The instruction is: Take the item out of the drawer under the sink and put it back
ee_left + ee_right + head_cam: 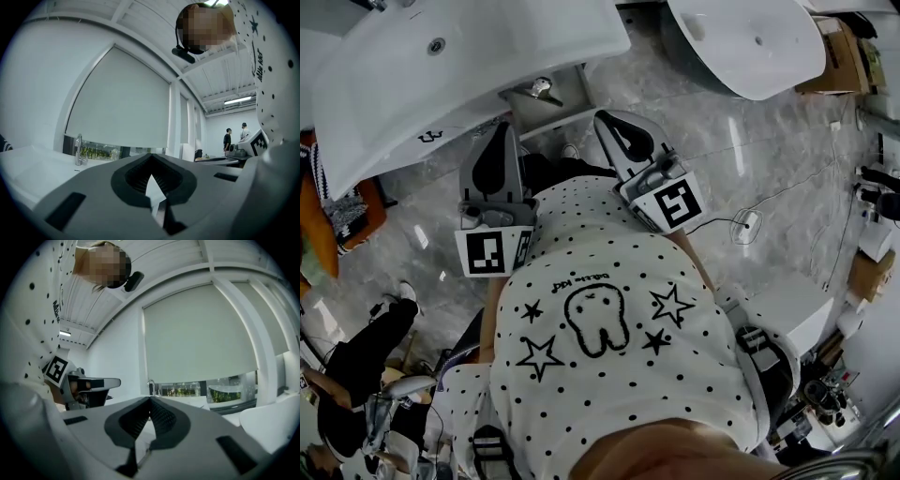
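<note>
On grey marble floor (694, 122), below a white sink (478, 56) at upper left and a second white basin (750, 37) at upper right. Holds both tools level, side by side, before a dotted white shirt (609, 309), tips toward the grey cabinet (558, 103) under the sink. Shows the left gripper (503, 128) pinched fully together, tips meeting on nothing; likewise the right gripper (609, 119), closed and empty. Faces a chrome faucet (78, 150) and a drawn window blind (117, 103) in the left gripper view. Cannot tell where the item lies: gives no look into the drawer.
</note>
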